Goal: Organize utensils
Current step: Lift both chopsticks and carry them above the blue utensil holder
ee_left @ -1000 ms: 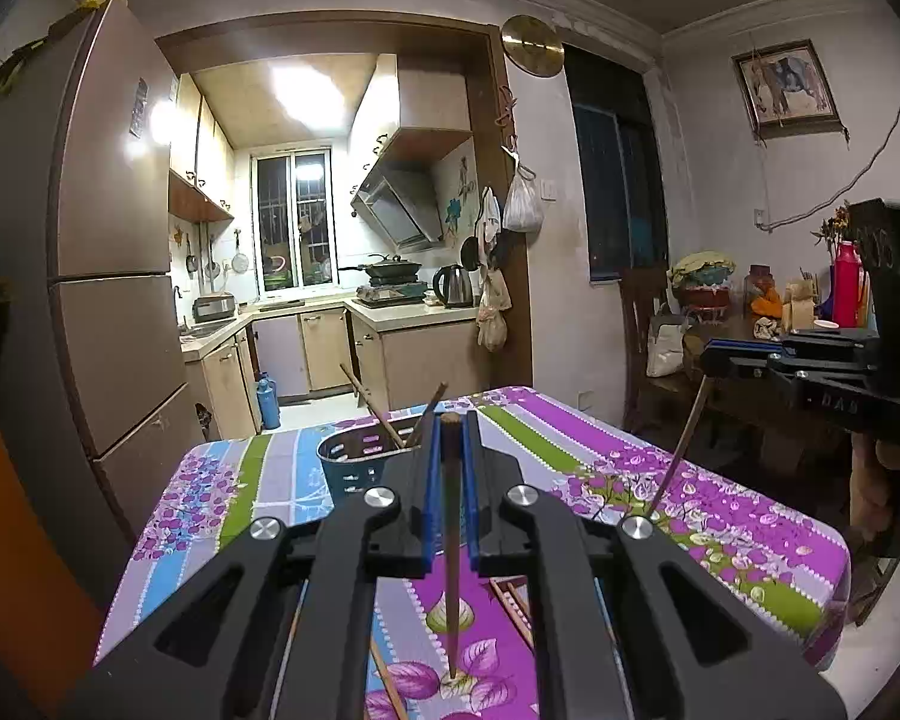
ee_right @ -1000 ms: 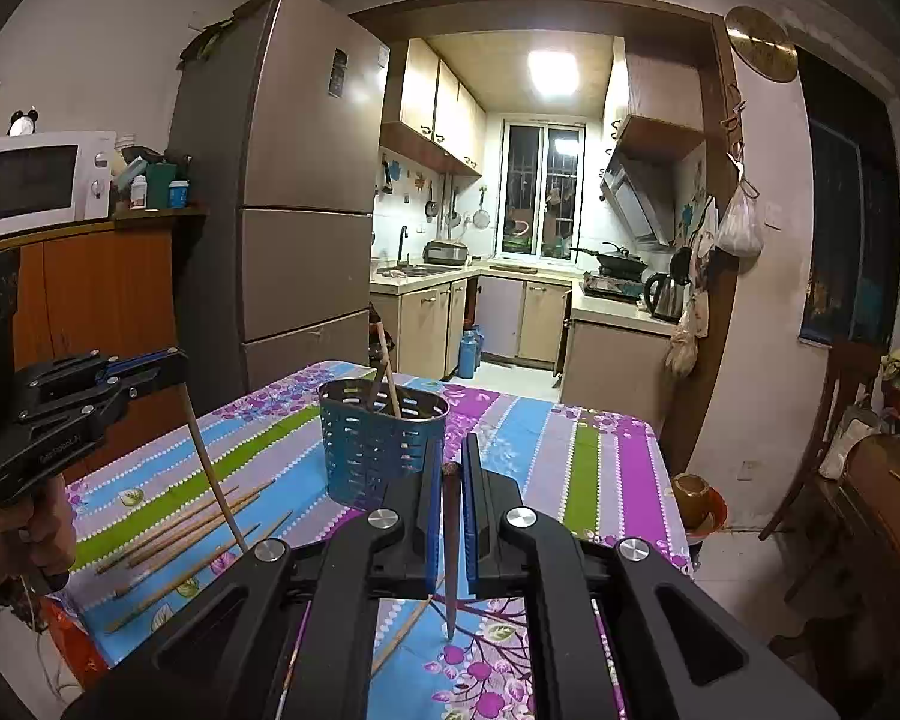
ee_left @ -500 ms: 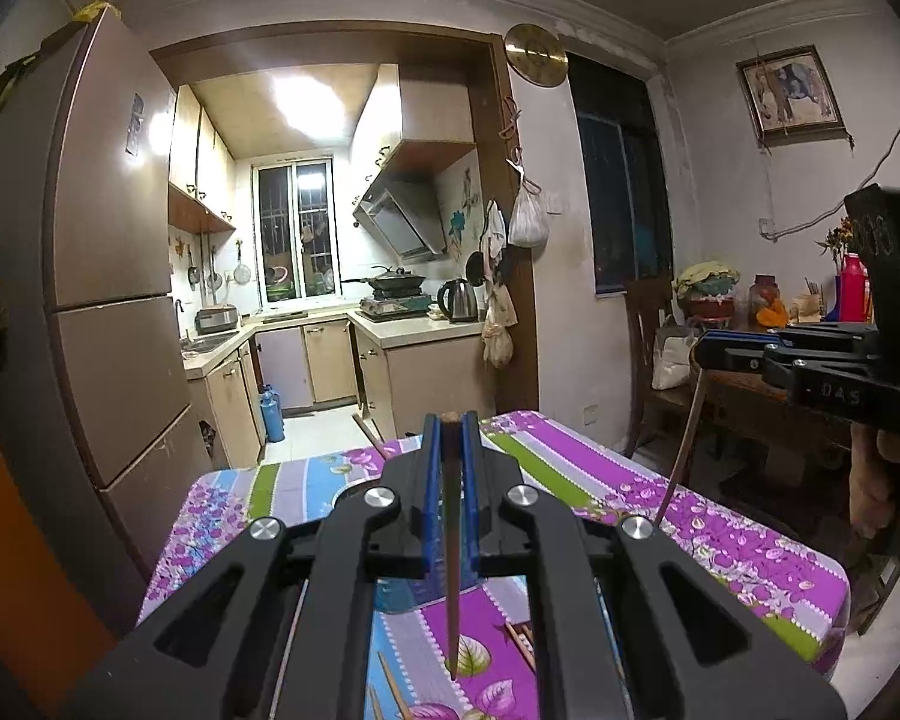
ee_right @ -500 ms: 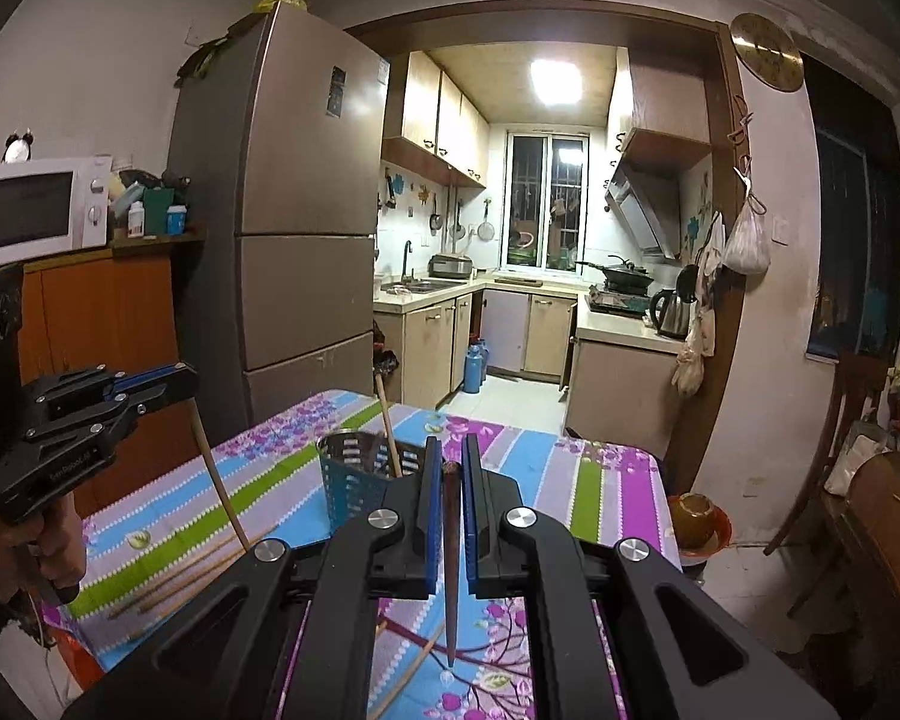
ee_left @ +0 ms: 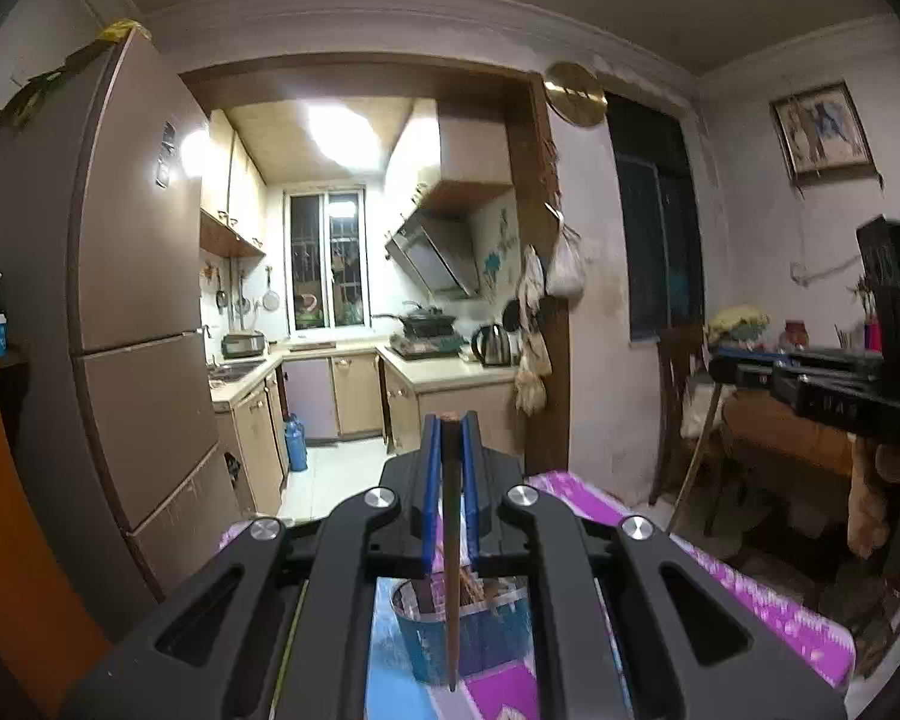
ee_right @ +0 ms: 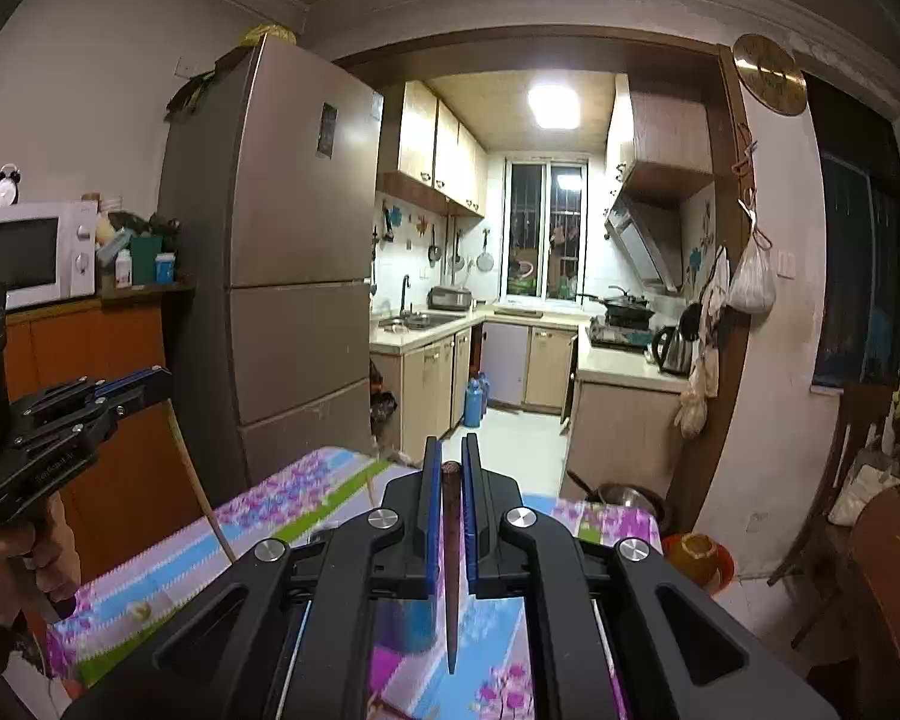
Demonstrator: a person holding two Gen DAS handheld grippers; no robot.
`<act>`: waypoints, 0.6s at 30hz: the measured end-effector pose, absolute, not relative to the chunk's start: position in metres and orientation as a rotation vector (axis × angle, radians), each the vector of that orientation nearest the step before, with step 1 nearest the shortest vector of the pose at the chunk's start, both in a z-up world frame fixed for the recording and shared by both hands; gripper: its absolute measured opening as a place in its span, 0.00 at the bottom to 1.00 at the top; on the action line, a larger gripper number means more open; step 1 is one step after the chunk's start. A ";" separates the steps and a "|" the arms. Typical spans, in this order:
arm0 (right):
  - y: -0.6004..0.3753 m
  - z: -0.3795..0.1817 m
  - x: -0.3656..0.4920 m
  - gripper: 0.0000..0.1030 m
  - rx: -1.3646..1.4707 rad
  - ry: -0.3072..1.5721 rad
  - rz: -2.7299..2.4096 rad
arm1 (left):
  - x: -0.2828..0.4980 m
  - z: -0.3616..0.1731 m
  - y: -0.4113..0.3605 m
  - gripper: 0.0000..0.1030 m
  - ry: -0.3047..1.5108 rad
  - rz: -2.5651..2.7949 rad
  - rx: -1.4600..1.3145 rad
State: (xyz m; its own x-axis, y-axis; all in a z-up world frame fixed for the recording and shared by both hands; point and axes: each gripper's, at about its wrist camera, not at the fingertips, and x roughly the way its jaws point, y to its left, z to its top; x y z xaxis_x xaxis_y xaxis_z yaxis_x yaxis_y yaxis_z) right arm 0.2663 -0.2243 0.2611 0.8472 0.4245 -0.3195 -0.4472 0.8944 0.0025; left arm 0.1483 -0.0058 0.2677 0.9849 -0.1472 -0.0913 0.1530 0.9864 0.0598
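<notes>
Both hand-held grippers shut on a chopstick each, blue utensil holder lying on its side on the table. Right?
One thing is off: the blue utensil holder stands upright, as the left wrist view shows. The rest holds: the left hand-held gripper and the right hand-held gripper each clamp a chopstick.

The left hand-held gripper point(ee_left: 450, 540) hides most of the utensil holder point(ee_left: 486, 636); the desk point(ee_left: 750, 594) looks blurred.
</notes>
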 end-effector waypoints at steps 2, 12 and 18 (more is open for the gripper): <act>-0.220 0.272 0.278 0.07 -0.065 0.311 0.466 | 0.156 0.277 -0.004 0.05 0.072 -0.142 0.060; -0.187 0.300 0.336 0.07 -0.042 0.280 0.507 | 0.205 0.302 -0.001 0.05 0.034 -0.124 0.035; -0.173 0.288 0.361 0.07 -0.024 0.305 0.533 | 0.235 0.292 -0.003 0.05 0.049 -0.138 0.026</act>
